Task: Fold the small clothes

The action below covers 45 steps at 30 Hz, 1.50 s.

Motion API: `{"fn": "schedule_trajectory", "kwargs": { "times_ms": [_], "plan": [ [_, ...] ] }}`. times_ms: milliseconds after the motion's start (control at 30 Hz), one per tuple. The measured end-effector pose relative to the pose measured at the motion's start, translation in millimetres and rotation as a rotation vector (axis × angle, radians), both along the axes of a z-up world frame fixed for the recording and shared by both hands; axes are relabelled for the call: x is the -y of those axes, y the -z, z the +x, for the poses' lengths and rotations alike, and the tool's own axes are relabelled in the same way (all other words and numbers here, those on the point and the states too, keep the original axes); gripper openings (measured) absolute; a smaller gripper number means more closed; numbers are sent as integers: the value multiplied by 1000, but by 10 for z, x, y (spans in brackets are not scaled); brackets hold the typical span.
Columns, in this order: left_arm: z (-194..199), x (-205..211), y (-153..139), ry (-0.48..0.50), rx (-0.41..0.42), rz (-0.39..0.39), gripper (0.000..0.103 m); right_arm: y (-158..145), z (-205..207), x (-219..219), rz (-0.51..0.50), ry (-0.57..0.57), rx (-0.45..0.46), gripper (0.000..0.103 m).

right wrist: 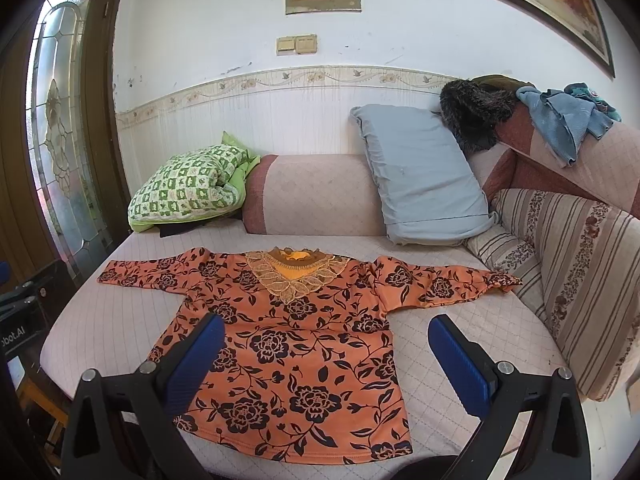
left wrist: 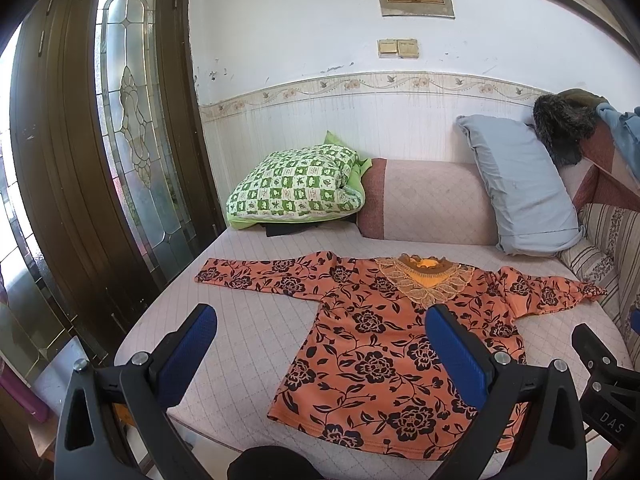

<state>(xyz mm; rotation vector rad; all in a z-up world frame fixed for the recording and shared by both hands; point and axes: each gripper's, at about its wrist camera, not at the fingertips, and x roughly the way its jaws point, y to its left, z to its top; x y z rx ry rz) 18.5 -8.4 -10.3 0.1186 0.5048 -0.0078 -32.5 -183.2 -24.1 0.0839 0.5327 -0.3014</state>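
Plainly, both grippers hover with nothing between their blue pads. The left gripper (left wrist: pixel 322 354) has its jaws spread wide, held above the near edge of the seat, its left pad over bare cushion and its right pad over the blouse's body; it touches nothing. The right gripper (right wrist: pixel 326 364) is spread just as wide, its left pad over the blouse's lower body and its right pad over bare cushion beside the hem, also touching nothing. At the right edge of the left wrist view a black part of the other gripper shows.

The surface is a quilted pale pink sofa seat (right wrist: pixel 100 320). Against the backrest lie a green checked pillow (right wrist: pixel 188 188) and a grey-blue pillow (right wrist: pixel 420 184), with a striped floral cushion (right wrist: pixel 572 280) at the right arm. A dark furry garment (right wrist: pixel 474 114) and a blue cloth (right wrist: pixel 568 120) are draped on top of the sofa's back. Behind is a white wall with a patterned border strip, a pair of light switches (right wrist: pixel 297 45) and a framed picture. A dark wooden door with leaded glass (left wrist: pixel 132 120) stands at the left.

The orange blouse (right wrist: pixel 304 340), printed with black roses, lies flat and face up in the middle of the seat, unfolded, both long sleeves stretched out sideways, its lace-trimmed neckline toward the backrest and hem toward the grippers.
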Motion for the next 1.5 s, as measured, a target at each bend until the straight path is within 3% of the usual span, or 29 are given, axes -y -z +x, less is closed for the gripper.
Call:
{"fn": "schedule_trajectory", "kwargs": {
  "times_ms": [1067, 1333, 1500],
  "plan": [
    [112, 51, 139, 14, -45, 11, 103, 44, 62, 36, -2, 15, -24, 103],
    [260, 42, 267, 4, -77, 13, 103, 121, 166, 47, -4, 16, -49, 103],
    [498, 39, 471, 46, -164, -17, 103, 178, 264, 76, -7, 21, -67, 103]
  ]
}}
